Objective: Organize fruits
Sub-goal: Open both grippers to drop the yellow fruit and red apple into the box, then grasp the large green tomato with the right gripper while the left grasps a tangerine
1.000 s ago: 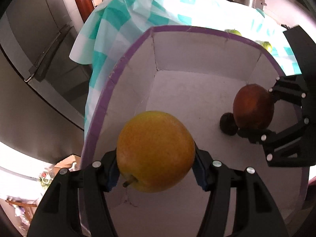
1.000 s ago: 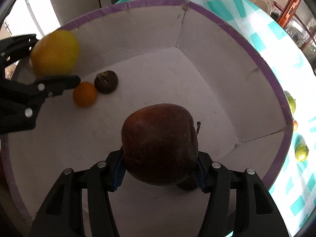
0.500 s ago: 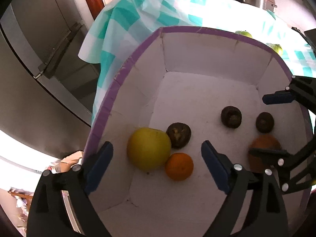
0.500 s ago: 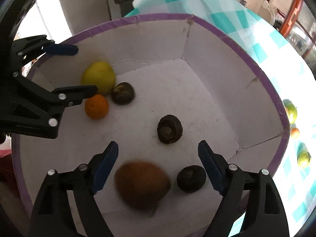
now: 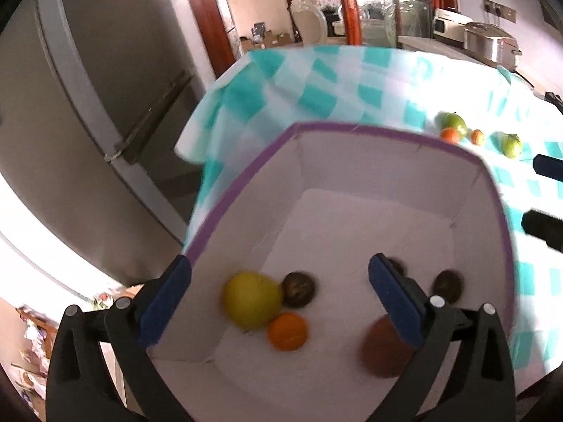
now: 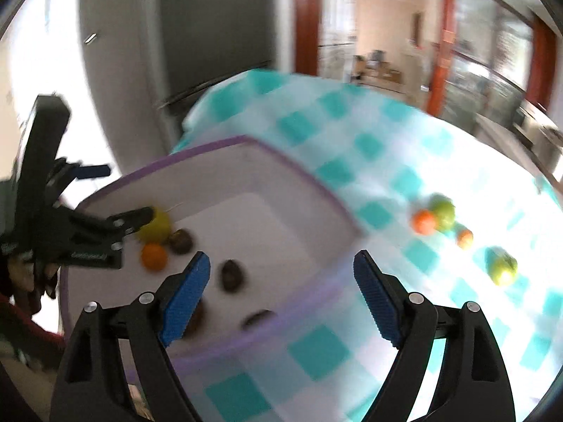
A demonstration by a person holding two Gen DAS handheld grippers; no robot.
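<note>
Both my hand-held grippers are spread and empty: the left (image 5: 279, 297) over the box (image 5: 225, 207), the right (image 6: 281, 279) aimed across its rim. Four loose fruits remain on the table's far right, among them a green fruit (image 6: 501, 267). Round, firm, smooth and likely to roll, it wants pinching across its widest middle.

Yellow apple (image 5: 251, 299), orange (image 5: 288, 331), red apple (image 5: 383, 350) in box (image 5: 242, 183); others on cloth
</note>
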